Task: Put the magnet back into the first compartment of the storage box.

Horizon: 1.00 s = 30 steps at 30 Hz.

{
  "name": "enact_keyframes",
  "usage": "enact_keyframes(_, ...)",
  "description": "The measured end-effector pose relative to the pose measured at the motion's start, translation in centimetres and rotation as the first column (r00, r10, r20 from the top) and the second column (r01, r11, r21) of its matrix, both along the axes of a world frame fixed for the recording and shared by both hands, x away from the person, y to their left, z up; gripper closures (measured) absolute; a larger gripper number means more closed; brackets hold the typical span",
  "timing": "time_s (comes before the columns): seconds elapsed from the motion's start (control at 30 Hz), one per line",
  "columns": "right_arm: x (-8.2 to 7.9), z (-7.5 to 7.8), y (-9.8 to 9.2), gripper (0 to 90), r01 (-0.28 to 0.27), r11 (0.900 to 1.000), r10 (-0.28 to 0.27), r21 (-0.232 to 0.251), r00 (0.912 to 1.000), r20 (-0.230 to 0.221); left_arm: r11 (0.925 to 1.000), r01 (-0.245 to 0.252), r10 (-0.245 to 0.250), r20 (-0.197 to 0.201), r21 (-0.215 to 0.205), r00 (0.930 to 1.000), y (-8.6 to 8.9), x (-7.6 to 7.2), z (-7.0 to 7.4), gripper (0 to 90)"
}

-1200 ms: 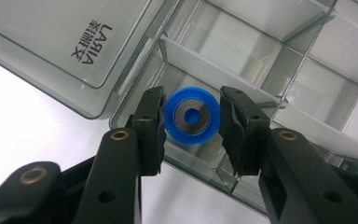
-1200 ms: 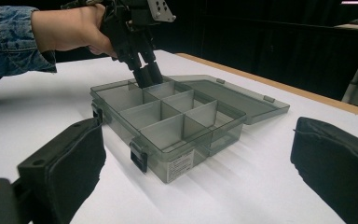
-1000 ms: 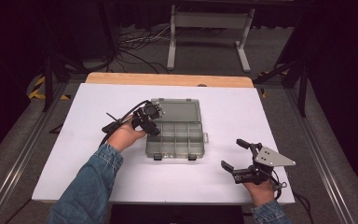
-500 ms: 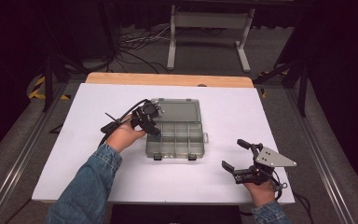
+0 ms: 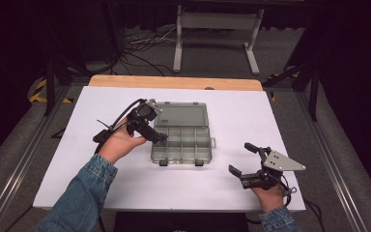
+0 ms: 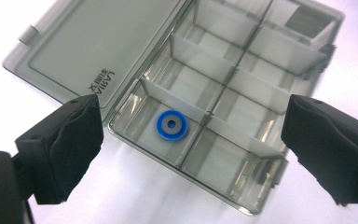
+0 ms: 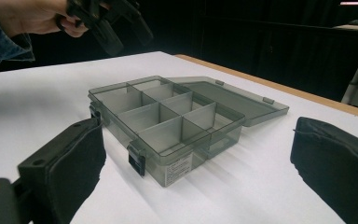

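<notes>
Hovering with jaws just opened wide and empty, left gripper (image 6: pixel 186 140) sits above a smoky translucent plastic organiser box (image 6: pixel 242 88); a blue ring washer (image 6: pixel 172 125) lies flat in the compartment directly below. Box's far corner is cut off.

Raised lettering "LARIA" on the open lid (image 6: pixel 93 51) of the compartment box (image 6: pixel 223 116), left of frame; adjoining small characters illegible.
</notes>
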State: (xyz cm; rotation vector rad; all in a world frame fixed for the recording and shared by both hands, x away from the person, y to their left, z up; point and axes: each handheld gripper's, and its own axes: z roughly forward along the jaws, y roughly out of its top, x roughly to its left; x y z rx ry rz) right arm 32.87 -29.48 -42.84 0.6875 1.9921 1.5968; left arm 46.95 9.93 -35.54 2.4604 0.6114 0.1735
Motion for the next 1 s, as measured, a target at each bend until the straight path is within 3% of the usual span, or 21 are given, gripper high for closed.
enact_keyframes(0.23, -0.1, 0.1, -0.2, 3.9, 0.007, 1.0, -0.007, 0.001, 1.0, 0.002, 0.9967, 0.012, -0.006, 0.072, -0.081, 0.9974, 1.4, -2.2, 1.2, 3.7)
enact_keyframes(0.37, -0.1, 0.1, -0.3, 3.9, 0.008, 1.0, -0.008, 0.0, 1.0, 0.004, 0.9903, 0.015, -0.001, 0.105, -0.138, 0.9945, 2.4, -3.4, 1.7, 3.4)
enact_keyframes(0.53, -0.2, 0.1, -0.4, 3.8, 0.009, 1.0, -0.009, 0.003, 1.0, 0.004, 0.9738, 0.024, 0.007, 0.135, -0.226, 0.9909, 4.0, -4.9, 1.8, 2.9)
enact_keyframes(0.63, -0.2, 0.2, -0.4, 3.9, 0.009, 1.0, -0.009, 0.002, 0.9999, 0.005, 0.9651, 0.02, 0.018, 0.144, -0.261, 0.9894, 4.8, -5.6, 1.9, 2.9)
enact_keyframes(0.77, -0.3, 0.2, -0.4, 3.8, 0.009, 1.0, -0.009, 0.0, 0.9999, 0.006, 0.9582, 0.013, 0.041, 0.182, -0.286, 0.9824, 5.7, -6.7, 1.5, 2.9)
enact_keyframes(1.0, -0.4, 0.2, -0.5, 3.9, 0.015, 1.0, -0.015, -0.001, 0.9999, 0.008, 0.9312, 0.022, 0.063, 0.219, -0.364, 0.9738, 7.4, -8.2, 0.7, 2.4)
